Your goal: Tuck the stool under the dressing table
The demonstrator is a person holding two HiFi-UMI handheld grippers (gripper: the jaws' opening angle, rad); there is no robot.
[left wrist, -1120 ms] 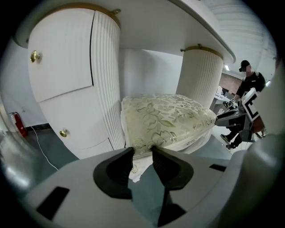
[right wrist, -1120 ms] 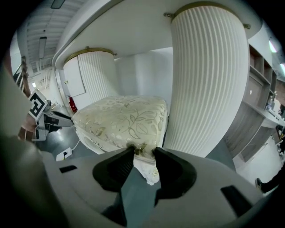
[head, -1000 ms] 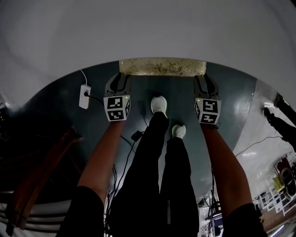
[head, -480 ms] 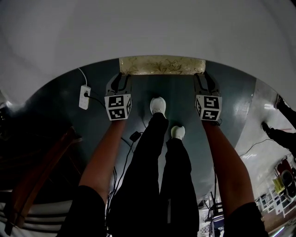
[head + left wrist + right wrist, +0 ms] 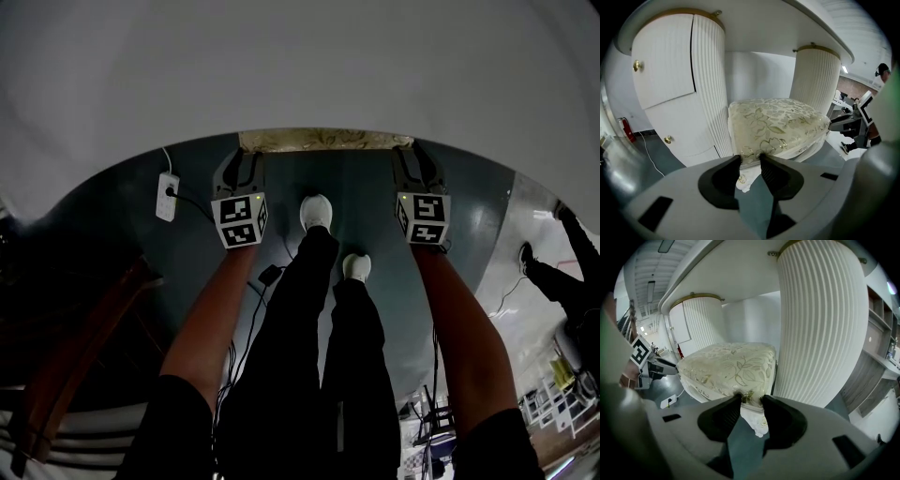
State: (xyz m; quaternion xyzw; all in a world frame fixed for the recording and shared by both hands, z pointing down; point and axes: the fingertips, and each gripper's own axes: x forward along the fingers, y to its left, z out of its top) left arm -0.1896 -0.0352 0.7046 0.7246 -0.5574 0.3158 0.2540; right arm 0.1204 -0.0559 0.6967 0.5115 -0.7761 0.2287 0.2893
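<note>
The stool (image 5: 773,124) has a cream cushion with a gold leaf pattern and stands between the dressing table's two ribbed white pedestals (image 5: 710,84) (image 5: 815,319). In the head view only a thin strip of the stool (image 5: 323,140) shows below the table top (image 5: 300,66). My left gripper (image 5: 750,157) is shut on the cushion's near left corner. My right gripper (image 5: 751,399) is shut on the near right corner. Both grippers (image 5: 242,169) (image 5: 417,164) reach to the table's edge.
A white power strip (image 5: 167,197) and a black cable plug (image 5: 272,275) lie on the dark floor at the left. My white shoes (image 5: 317,212) stand between the arms. A wooden chair (image 5: 84,356) is at the near left; another person's legs (image 5: 553,272) are at the right.
Less of the cushion shows below the table top's edge than a second ago. Both grippers keep their hold on the corners. The person at the right has shifted.
</note>
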